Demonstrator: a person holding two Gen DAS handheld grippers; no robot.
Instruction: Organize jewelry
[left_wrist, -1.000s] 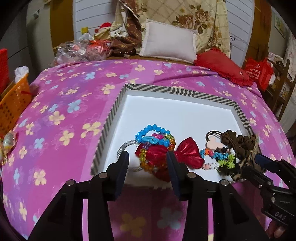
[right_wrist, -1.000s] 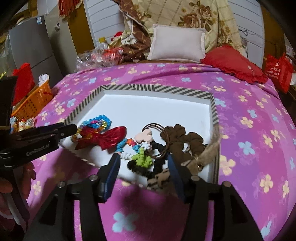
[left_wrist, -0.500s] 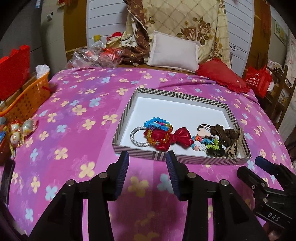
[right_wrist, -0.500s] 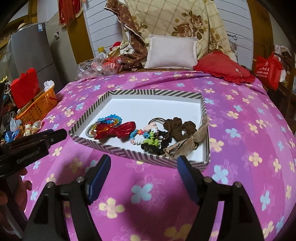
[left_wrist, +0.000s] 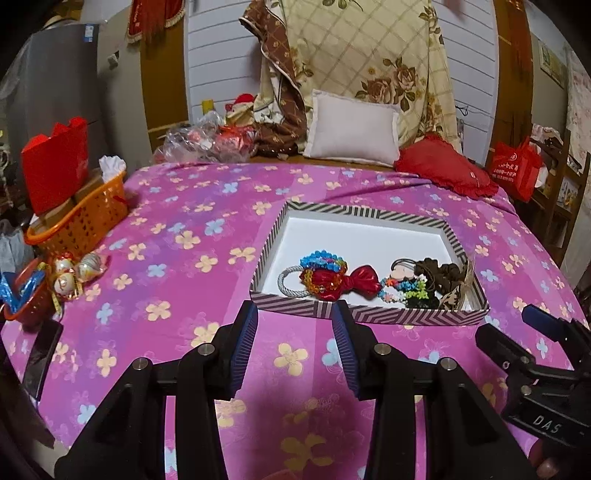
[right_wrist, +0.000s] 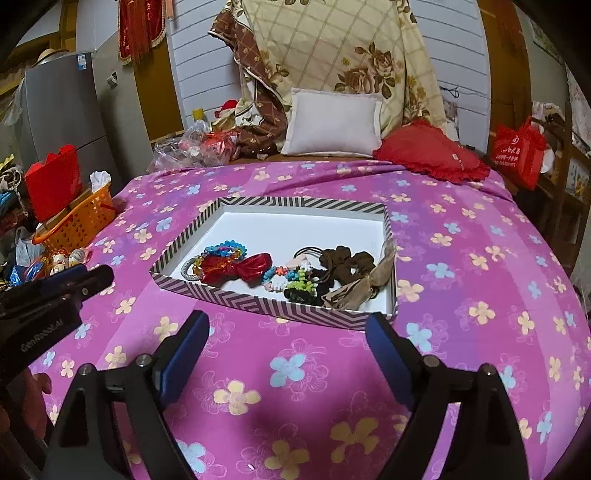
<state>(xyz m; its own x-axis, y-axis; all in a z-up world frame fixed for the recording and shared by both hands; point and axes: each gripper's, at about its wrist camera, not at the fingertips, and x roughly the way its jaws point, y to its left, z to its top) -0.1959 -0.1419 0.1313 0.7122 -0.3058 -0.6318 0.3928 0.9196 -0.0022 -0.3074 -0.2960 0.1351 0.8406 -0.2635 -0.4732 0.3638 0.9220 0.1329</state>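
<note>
Basically both grippers sit empty in the lower frame, short of the striped box (left_wrist: 369, 316) on the bed (left_wrist: 177, 258): left gripper (left_wrist: 294, 345) fingers part open, right gripper (right_wrist: 287, 354) fingers opening wide, nothing between. To pick well, go for one piece at the pile's edge, not the tangle. Box holds bead bracelets (left_wrist: 322, 260), red bow (left_wrist: 364, 281), brown scrunchie (right_wrist: 341, 260), all along its near wall; far half bare.

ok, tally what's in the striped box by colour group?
Red shiny fabric bow: 1
Grey cord hair tie: 1
Brown fabric scrunchies and ribbon pile: 1
Multicoloured bead bracelet clusters: 2
Total: 5 groups; individual pieces in the piles cannot be told.
</note>
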